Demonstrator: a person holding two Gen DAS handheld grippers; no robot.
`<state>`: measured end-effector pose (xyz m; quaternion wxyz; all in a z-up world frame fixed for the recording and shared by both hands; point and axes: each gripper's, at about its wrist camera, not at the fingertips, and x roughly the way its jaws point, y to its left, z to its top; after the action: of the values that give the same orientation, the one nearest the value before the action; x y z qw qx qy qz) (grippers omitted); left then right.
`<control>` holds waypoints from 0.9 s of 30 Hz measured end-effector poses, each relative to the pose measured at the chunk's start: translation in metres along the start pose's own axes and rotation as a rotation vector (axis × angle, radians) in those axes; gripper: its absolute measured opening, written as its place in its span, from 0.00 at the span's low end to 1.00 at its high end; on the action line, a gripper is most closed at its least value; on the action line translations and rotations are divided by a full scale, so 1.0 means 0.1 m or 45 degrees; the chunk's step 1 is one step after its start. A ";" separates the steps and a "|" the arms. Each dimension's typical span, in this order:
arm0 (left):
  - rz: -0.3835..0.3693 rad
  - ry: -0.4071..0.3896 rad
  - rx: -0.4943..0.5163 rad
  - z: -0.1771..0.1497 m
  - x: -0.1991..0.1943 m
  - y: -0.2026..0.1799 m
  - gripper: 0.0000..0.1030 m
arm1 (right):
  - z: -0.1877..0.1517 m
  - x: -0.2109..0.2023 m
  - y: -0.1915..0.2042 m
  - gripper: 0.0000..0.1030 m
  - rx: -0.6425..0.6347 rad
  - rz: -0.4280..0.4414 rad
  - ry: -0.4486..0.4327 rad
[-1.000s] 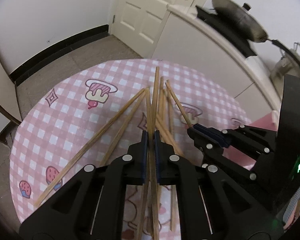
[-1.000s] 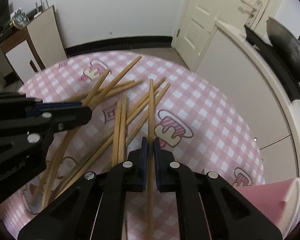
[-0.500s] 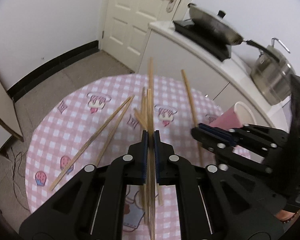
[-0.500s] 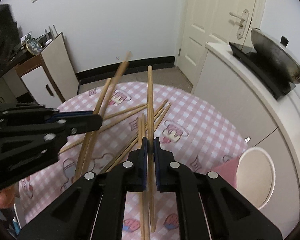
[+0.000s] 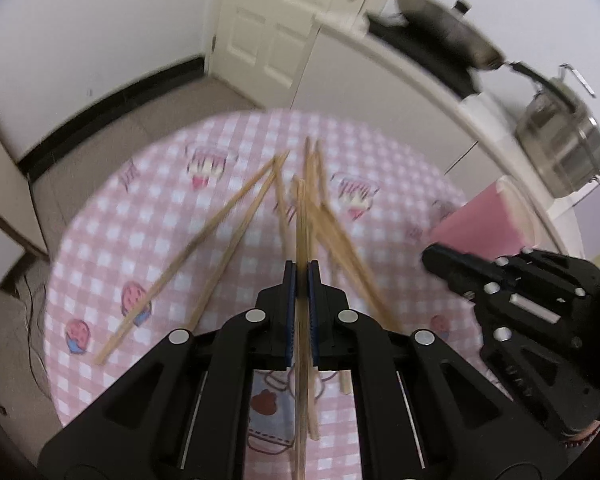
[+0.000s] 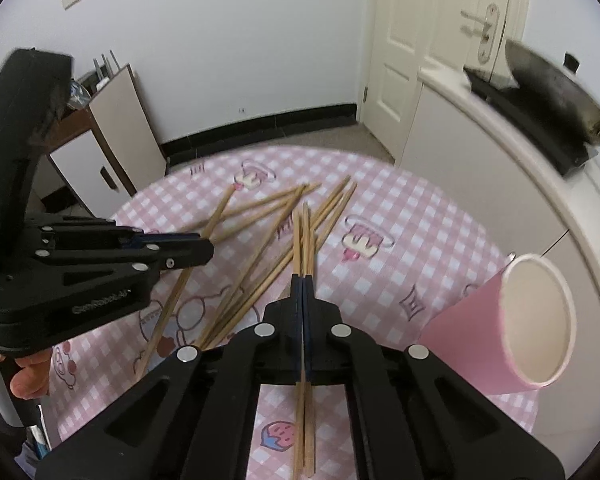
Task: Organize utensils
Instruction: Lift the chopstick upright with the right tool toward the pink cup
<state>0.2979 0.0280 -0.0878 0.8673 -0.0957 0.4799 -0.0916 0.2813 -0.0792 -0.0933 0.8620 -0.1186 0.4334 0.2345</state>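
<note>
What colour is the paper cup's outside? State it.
Pink, with a cream inside; the cup shows best in the right wrist view.

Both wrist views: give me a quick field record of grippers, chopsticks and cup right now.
left gripper: shut on a chopstick, lifted above the table
right gripper: shut on chopsticks, seemingly two side by side
loose chopsticks: scattered and crossing on the checked tablecloth
pink cup: at table edge, right of the right gripper, open mouth visible, nothing seen inside
</note>
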 end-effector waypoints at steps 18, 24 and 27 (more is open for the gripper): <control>0.039 0.060 -0.013 0.15 0.31 0.10 0.06 | 0.16 0.85 -0.25 0.01 0.110 -0.024 0.211; 0.027 0.072 -0.009 0.19 0.39 0.11 0.06 | 0.20 0.93 -0.29 0.02 0.117 -0.025 0.221; 0.020 0.077 -0.002 0.19 0.42 0.08 0.06 | 0.22 0.93 -0.31 0.10 0.125 -0.021 0.229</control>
<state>0.3362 0.0273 -0.1141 0.8530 -0.0896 0.5068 -0.0874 0.3596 -0.0694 -0.1548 0.8263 -0.1004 0.5191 0.1941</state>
